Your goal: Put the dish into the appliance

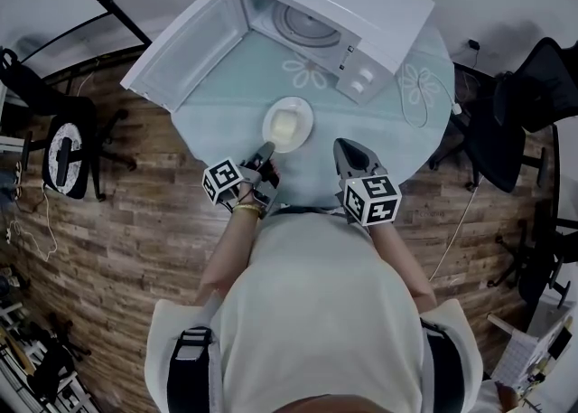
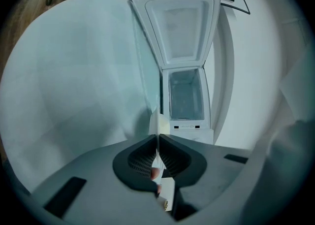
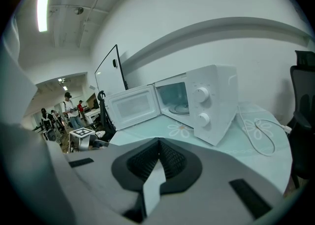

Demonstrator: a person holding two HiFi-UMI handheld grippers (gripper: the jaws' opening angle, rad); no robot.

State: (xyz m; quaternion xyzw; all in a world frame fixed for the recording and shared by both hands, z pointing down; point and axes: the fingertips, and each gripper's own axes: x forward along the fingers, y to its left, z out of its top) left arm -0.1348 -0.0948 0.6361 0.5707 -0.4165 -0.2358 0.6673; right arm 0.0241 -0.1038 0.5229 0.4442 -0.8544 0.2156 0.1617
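Head view only: whole dish (image 1: 305, 111)

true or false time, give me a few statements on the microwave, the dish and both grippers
1. The microwave door stands open. True.
2. The dish sits inside the microwave. False: it is outside, in front of the open cavity.
3. The left gripper is shut on the dish's rim. True.
4. The right gripper also grips the dish. False: it is shut on nothing, apart from the dish.
5. The microwave has two knobs. True.
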